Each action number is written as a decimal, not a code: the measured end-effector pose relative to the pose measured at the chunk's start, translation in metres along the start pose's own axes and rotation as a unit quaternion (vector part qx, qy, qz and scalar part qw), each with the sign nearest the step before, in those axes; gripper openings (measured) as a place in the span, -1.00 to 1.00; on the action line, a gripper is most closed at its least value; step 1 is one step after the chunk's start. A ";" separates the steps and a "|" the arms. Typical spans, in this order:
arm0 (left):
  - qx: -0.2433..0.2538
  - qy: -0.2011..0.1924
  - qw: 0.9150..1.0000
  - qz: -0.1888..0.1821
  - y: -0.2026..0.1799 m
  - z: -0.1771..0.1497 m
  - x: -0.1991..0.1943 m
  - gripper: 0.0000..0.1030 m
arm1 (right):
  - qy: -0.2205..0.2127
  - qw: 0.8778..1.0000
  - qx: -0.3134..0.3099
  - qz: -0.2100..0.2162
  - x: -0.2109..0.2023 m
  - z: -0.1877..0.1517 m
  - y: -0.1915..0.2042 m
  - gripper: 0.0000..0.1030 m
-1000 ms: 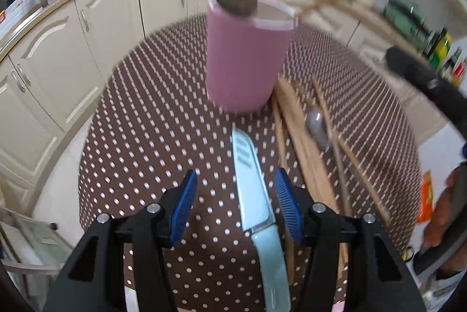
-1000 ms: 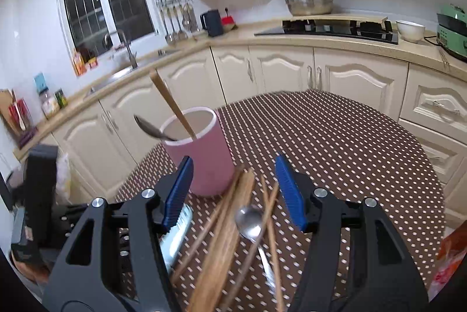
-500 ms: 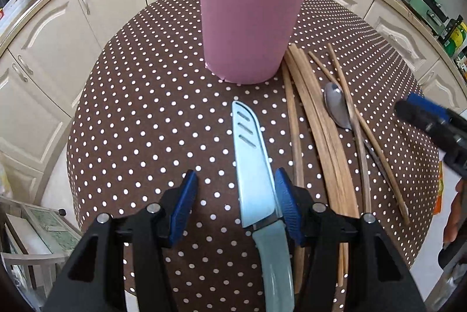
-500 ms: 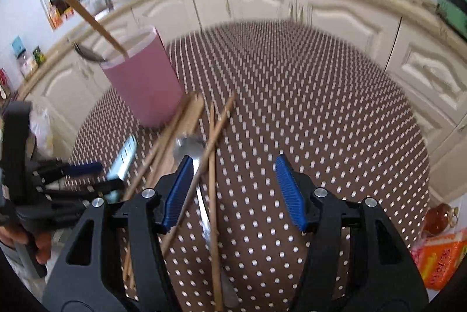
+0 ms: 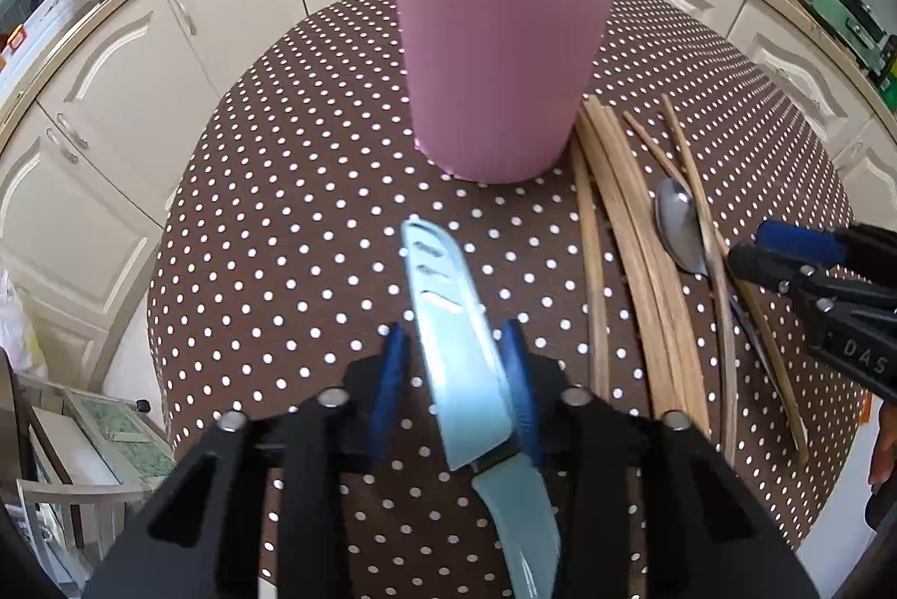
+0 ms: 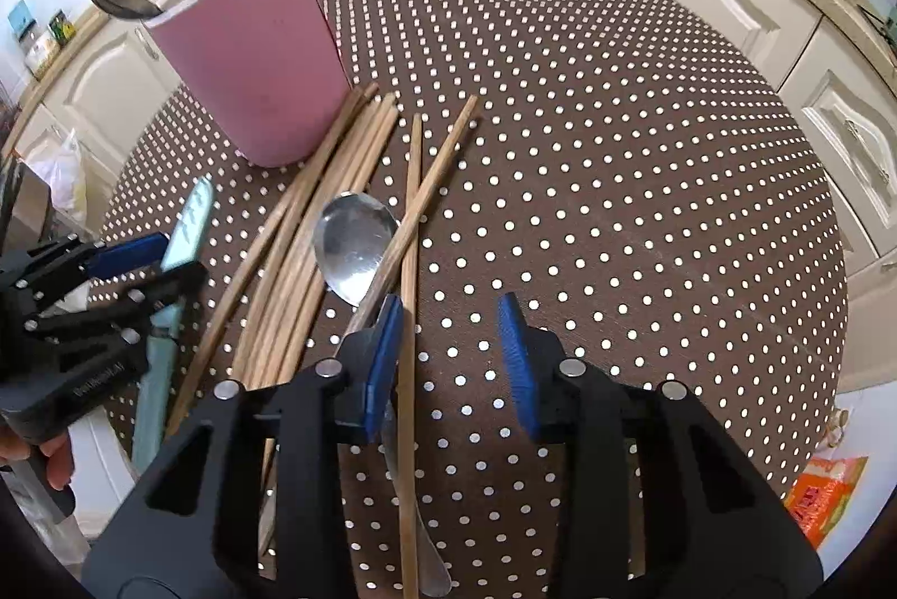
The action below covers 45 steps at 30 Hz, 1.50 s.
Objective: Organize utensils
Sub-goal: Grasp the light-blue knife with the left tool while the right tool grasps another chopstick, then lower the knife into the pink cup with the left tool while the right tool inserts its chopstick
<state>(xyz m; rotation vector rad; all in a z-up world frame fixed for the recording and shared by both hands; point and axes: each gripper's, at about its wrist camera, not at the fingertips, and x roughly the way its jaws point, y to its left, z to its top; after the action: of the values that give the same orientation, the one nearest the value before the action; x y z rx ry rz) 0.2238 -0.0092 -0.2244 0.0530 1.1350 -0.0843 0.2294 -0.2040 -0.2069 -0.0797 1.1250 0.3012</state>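
Note:
A pink holder [image 5: 499,55] stands on the dotted table, with a spoon and a wooden stick in it; it also shows in the right wrist view [image 6: 252,55]. My left gripper [image 5: 455,363] is narrowed around the blade of a light-blue knife [image 5: 454,341], which lies flat; the right pad touches it, the left pad stands off. The knife also shows in the right wrist view [image 6: 188,229]. My right gripper [image 6: 451,352] is open low over the table, its left finger [image 6: 384,352] against a chopstick [image 6: 409,274]. A metal spoon [image 6: 353,251] and several chopsticks [image 6: 314,251] lie beside the holder.
The round table with the brown dotted cloth [image 6: 616,162] has bare cloth on its right half. Cream kitchen cabinets [image 5: 140,55] curve round behind it. An orange packet [image 6: 824,492] lies on the floor at the right.
My left gripper's jaws have closed in around the knife blade. My right gripper has dropped lower and nearer to the chopsticks and spoon.

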 end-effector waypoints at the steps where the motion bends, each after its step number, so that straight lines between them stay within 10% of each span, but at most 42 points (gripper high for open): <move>1: -0.005 0.001 1.000 -0.004 0.002 0.001 0.000 -0.43 | 0.008 1.000 -0.002 0.000 0.003 0.001 0.002 -0.31; 8: -0.027 -0.007 0.999 -0.025 0.007 0.002 0.001 -0.48 | 0.033 0.999 -0.017 -0.035 0.015 0.022 0.007 -0.87; 18: -0.077 -0.047 0.994 -0.069 0.025 -0.004 -0.015 -0.52 | -0.020 0.998 0.046 -0.040 -0.006 0.020 -0.036 -0.88; 45: -0.100 -0.292 0.941 -0.136 0.040 -0.008 -0.132 -0.54 | -0.360 0.925 0.071 0.099 -0.124 0.034 -0.012 -0.88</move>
<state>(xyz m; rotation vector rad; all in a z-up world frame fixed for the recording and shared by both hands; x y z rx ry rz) 0.1644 0.0366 -0.1080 -0.2968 0.5434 -0.2156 0.2134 -0.2325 -0.0825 0.2598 0.4170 0.3862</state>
